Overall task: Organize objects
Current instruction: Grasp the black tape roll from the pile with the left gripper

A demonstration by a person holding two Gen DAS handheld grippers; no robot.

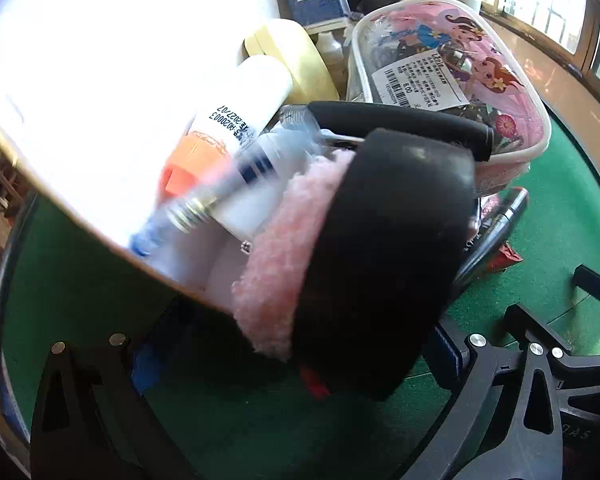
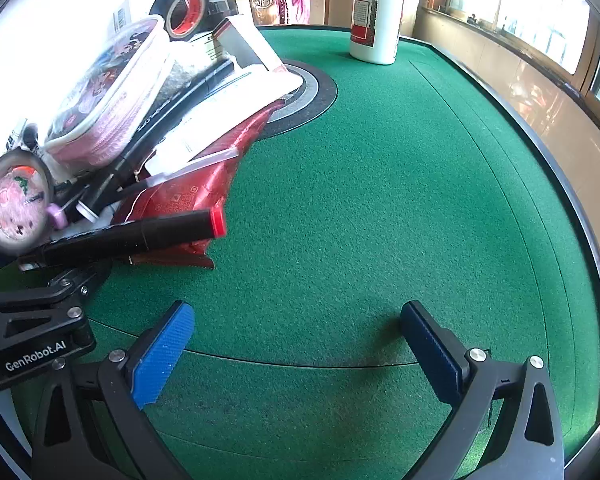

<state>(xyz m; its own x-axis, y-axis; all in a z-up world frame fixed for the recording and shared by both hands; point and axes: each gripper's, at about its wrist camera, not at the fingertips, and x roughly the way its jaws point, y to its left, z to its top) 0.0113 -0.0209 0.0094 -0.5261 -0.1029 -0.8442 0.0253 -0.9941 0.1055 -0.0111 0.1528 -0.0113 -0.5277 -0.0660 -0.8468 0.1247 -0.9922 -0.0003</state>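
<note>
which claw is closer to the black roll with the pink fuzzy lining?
Left. The left claw is open around the black roll, which sits right between its fingers. The right claw hangs open over bare green felt, away from the pile.

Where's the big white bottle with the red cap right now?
In the right wrist view, the white bottle stands upright and alone at the far edge of the green table, top centre, well right of the cluttered pile and below the windows.
</note>
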